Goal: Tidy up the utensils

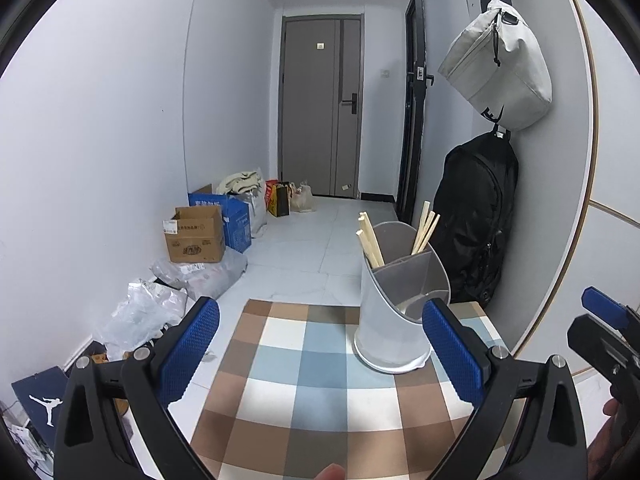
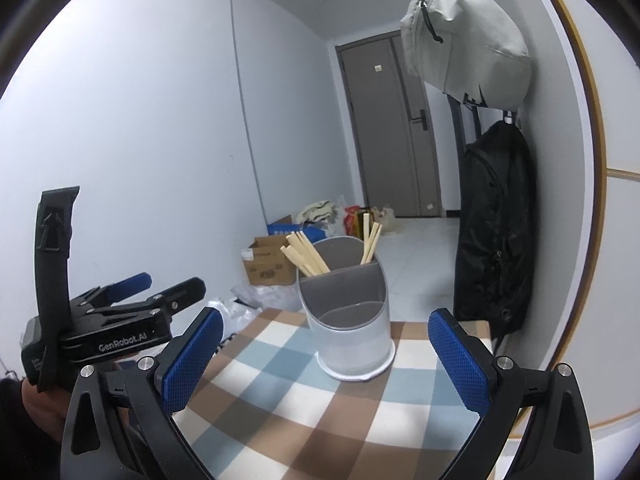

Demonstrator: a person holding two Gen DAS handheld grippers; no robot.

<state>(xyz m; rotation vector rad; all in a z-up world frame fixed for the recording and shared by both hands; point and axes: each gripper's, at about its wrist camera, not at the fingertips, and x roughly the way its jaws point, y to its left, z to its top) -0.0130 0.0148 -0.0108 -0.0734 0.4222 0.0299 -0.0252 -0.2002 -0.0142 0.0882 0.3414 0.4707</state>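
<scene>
With the left hand-held gripper [image 1: 320, 354] and right hand-held gripper [image 2: 326, 354] both spread apart and empty, approach the grey divided plastic utensil holder [image 1: 394, 300] at centre-right on the checked-cloth bench [image 1: 304, 400] slowly, avoiding its leaning pale wooden chopsticks [image 1: 372, 240].

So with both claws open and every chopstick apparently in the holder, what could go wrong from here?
1. The holder stands near the far edge of the checkered tablecloth; a nudge from the right claw or left claw might push it off.
2. The chopsticks lean outward above the rim, so a passing claw could catch them and tip the holder.
</scene>
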